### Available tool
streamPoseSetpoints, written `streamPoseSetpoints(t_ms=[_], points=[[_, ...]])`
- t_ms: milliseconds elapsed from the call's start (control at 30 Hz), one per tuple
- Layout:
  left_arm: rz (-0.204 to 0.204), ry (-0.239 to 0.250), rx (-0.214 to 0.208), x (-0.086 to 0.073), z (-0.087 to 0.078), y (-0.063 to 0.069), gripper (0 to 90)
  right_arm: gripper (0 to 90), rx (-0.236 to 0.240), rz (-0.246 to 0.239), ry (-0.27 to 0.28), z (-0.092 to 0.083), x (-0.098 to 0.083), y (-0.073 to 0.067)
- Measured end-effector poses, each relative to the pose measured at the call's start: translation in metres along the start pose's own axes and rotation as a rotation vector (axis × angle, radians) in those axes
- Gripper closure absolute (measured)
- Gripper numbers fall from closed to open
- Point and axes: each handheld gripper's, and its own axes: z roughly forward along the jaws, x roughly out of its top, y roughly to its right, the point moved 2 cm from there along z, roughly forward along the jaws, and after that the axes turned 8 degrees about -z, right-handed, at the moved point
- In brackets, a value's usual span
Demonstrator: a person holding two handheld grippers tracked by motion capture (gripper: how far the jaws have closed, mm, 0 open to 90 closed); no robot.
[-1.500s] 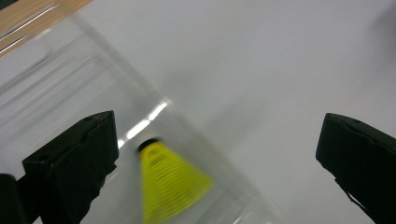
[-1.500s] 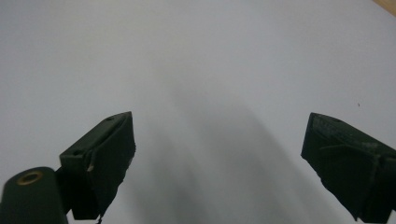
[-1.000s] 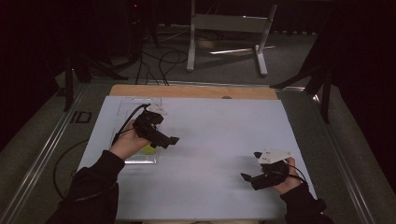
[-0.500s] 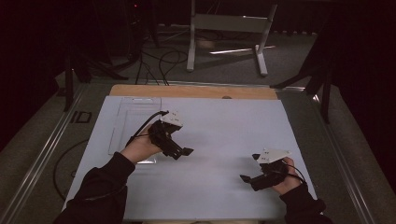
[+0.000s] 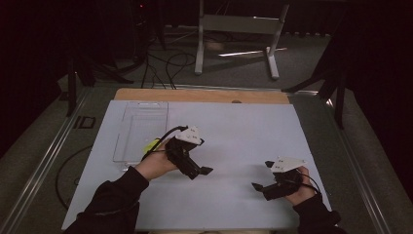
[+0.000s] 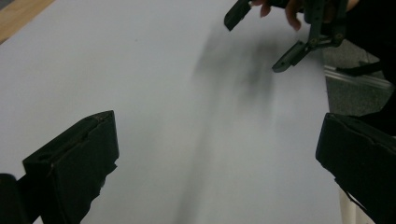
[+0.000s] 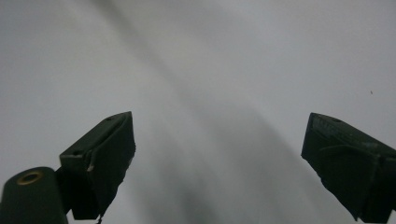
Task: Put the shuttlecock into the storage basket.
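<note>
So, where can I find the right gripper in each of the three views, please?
High view: the right gripper is at the lower right, jaws apart and pointing left.
Left gripper view: it is at the top right, farther off, beyond that camera's own jaws.
Right gripper view: its two jaws rise from the bottom corners, wide apart.
Shared landmark: the white sheet lies under it in all three.
</note>
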Motion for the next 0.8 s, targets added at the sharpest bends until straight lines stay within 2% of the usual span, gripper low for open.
streamPoseSetpoints(t_ms=[100,333,633,800], points=[[-0.001,0.0,-0.012,-0.007,0.004,0.003,0.2,9.7,0.008,-0.001,-0.001,0.002,-0.001,-0.002],[-0.028,0.006,-0.003,-0.023,0.006,0.003,0.2,9.6,0.02,0.004,0.004,0.004,-0.001,-0.002],[-0.071,0.002,0.014,-0.051,0.001,0.003,0.2,9.7,0.047,0.002,0.011,0.006,-0.003,-0.003],[-0.081,0.005,0.01,-0.068,-0.002,0.007,0.2,9.7,0.061,0.01,0.037,0.006,-0.003,-0.003]])
